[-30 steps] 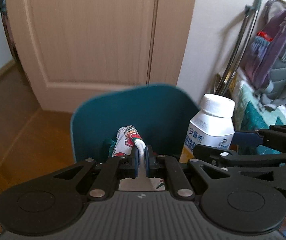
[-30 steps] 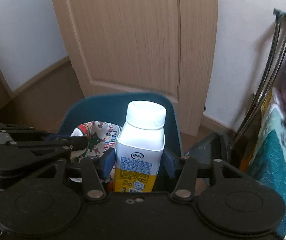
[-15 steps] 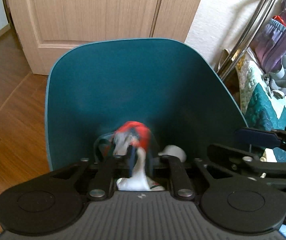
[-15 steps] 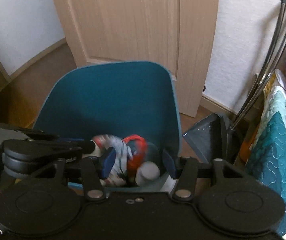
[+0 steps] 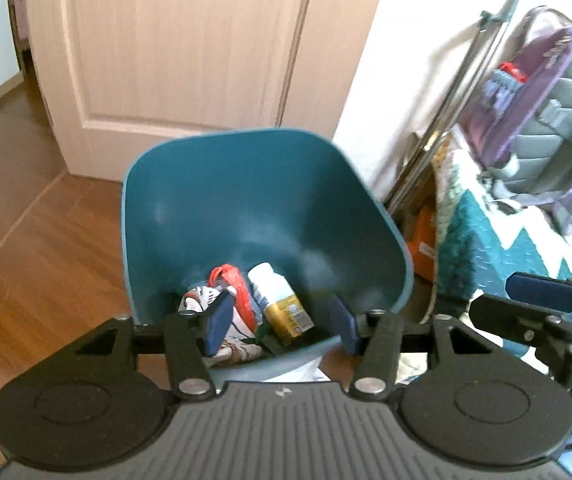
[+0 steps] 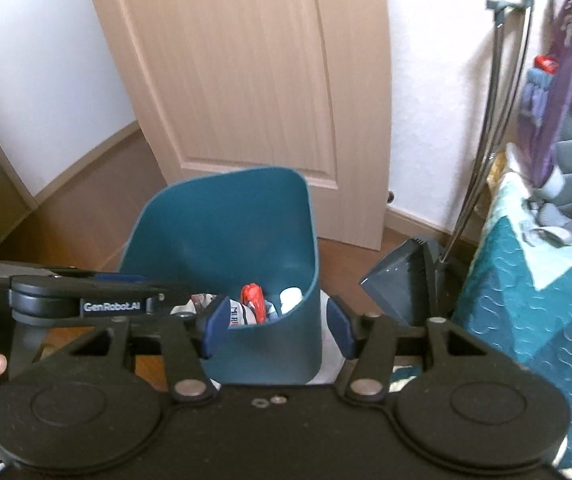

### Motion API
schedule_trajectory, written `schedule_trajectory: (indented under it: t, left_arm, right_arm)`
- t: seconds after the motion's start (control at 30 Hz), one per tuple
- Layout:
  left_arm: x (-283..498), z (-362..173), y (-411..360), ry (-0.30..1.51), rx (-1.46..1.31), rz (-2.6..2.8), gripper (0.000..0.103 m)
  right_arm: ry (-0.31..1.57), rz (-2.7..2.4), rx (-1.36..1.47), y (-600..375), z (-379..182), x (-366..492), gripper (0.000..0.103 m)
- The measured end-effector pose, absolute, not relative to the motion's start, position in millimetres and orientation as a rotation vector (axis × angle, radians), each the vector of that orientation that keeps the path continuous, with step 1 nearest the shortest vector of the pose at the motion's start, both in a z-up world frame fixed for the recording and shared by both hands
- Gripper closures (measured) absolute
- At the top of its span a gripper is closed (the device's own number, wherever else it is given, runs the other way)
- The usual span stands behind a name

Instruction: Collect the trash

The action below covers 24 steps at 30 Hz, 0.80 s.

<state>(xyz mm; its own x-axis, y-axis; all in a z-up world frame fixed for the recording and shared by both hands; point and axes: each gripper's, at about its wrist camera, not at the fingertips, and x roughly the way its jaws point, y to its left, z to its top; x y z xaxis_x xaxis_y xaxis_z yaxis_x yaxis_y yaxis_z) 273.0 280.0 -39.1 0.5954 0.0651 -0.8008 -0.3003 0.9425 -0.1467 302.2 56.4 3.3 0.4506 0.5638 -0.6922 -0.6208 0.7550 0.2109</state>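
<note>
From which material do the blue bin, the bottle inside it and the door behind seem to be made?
Blue bin: probably moulded plastic, with a smooth, thin wall and a soft sheen, in even teal colour.
Bottle: likely opaque white plastic with a yellow printed label; it lies on its side among crumpled wrappers.
Door: pale wood or wood-look laminate, matte, with fine vertical grain; the pictures cannot settle which.

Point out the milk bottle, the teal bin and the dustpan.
milk bottle point(image 5: 275, 300): left wrist view, on its label.
teal bin point(image 6: 225, 232): right wrist view, on its inner back wall.
dustpan point(image 6: 400, 280): right wrist view, on its grey scoop.
</note>
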Motion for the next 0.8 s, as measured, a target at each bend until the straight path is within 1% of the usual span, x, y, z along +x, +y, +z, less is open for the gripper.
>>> schedule_trajectory:
  t: [0.2,0.27,0.4,0.47,0.57,0.6,0.73,0.8]
  left_arm:
    - [243,1,251,0.854,-0.249,0.175,0.044]
    - [231,15,240,0.828,-0.241,0.159,0.037]
    - [207,38,218,0.776,-0.217,0.141,0.031]
    - [194,49,206,0.749,-0.218,0.120,0.024]
    - [174,62,192,0.715,-0.219,0.090,0.020]
    - [168,65,187,0.710,-0.218,0.084,0.018]
    - [148,68,166,0.692,-0.214,0.051,0.008]
    - [141,64,155,0.690,-0.205,0.027,0.005]
  right_arm:
    - [0.778,0.738,-0.044,21,33,272,0.050]
    - [0.763,0.747,-0.033,9,38,263,0.050]
    - [0.736,0.758,-0.010,-17,51,245,0.049]
    - [0.729,0.763,-0.004,-31,58,233,0.049]
    - [0.714,0.772,0.002,-53,68,215,0.049]
    - [0.708,0.772,0.005,-61,70,208,0.049]
    - [0.699,0.774,0.020,-86,72,188,0.049]
    - [0.707,0.768,0.023,-98,68,182,0.048]
